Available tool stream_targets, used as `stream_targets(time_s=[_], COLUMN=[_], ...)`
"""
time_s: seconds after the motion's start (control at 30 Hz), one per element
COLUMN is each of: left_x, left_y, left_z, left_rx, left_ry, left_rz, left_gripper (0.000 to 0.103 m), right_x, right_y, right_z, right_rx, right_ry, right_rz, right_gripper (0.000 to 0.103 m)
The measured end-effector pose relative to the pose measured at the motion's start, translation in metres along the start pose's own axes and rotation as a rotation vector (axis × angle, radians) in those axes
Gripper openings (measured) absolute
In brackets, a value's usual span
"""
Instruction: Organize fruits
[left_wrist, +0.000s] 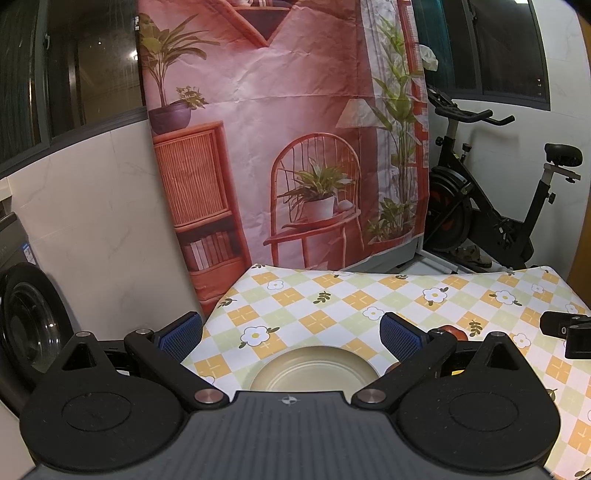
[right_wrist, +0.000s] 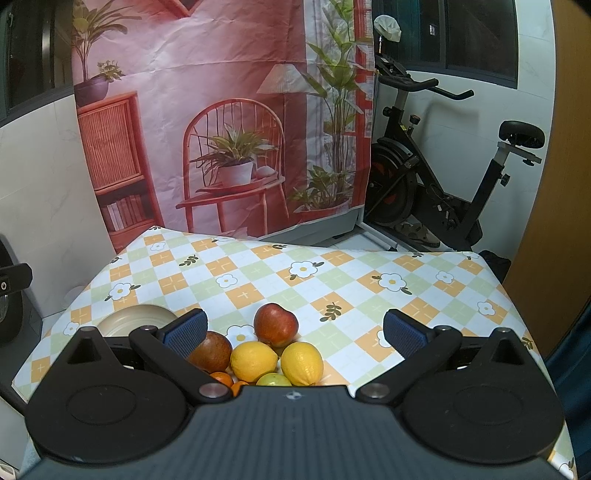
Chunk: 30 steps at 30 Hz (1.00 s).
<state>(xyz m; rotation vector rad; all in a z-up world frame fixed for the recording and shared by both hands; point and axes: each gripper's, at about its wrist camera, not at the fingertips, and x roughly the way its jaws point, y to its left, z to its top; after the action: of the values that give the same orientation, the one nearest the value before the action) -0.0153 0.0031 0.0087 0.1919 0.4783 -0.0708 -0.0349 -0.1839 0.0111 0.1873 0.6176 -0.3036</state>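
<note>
Left tongs: the left tongs are spread wide and nothing is held; they are hung over the near left part of the counter.
Right tongs: the right tongs are likewise spread wide and empty, poised above the fruit pile.
Plate: a cream plate is seen empty, directly below and between the left fingers; in the right view it lies to the left of the pile.
Fruit: an apple is set farthest forward, on the midline between the right fingers; a darker red fruit is touched or nearly touched by the left pad; two lemons lie side by side nearer the camera; a green fruit and small oranges are partly hidden under the tool body.
Key relation: the pile lies straight ahead of and below the right tongs, to the right of the plate; the right hand is judged the nearer one.
Long axis: the right lemon is laid roughly fore-aft, the left one more crosswise.
Progress: no fruit is yet on the plate.
Risk: the fruits are packed touching, so neighbours may be rolled when one is gripped.
</note>
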Motion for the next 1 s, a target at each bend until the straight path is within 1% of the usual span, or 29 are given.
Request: stream_targets(time_s=[0.37, 0.43, 0.53, 0.6, 0.7, 0.8, 0.87, 0.93, 1.0], left_x=[0.001, 0.005, 0.013, 0.02, 0.031, 0.04, 0.047, 0.054, 0.062], left_y=[-0.001, -0.003, -0.007, -0.007, -0.005, -0.005, -0.005, -0.005, -0.008], left_z=[0.0, 0.0, 0.0, 0.003, 0.004, 0.0, -0.004, -0.009, -0.012], left_rx=[-0.013, -0.013, 0.009, 0.005, -0.032, -0.062, -0.093, -0.124, -0.142], left_ry=[0.003, 0.006, -0.015, -0.008, -0.001, -0.02, -0.029, -0.026, -0.023], left_rz=[-0.004, 0.002, 0.013, 0.006, -0.034, -0.088, -0.152, -0.198, -0.22], left_gripper=[0.103, 0.103, 0.1, 0.099, 0.099, 0.093, 0.092, 0.092, 0.091], right_x=[0.0, 0.001, 0.007, 0.014, 0.028, 0.046, 0.057, 0.068, 0.078], right_y=[0.0, 0.0, -0.002, -0.005, -0.014, -0.026, -0.035, -0.041, -0.047], right_z=[0.0, 0.001, 0.002, 0.002, -0.002, -0.005, -0.006, -0.008, -0.011], right_rx=[0.002, 0.005, 0.005, -0.004, -0.003, 0.032, 0.055, 0.058, 0.062], right_ry=[0.0, -0.002, -0.009, -0.025, -0.028, -0.011, 0.015, 0.045, 0.069], right_rz=[0.005, 0.025, 0.051, 0.074, 0.092, 0.093, 0.087, 0.101, 0.128], right_gripper=[0.103, 0.103, 0.103, 0.103, 0.103, 0.103, 0.103, 0.103, 0.103])
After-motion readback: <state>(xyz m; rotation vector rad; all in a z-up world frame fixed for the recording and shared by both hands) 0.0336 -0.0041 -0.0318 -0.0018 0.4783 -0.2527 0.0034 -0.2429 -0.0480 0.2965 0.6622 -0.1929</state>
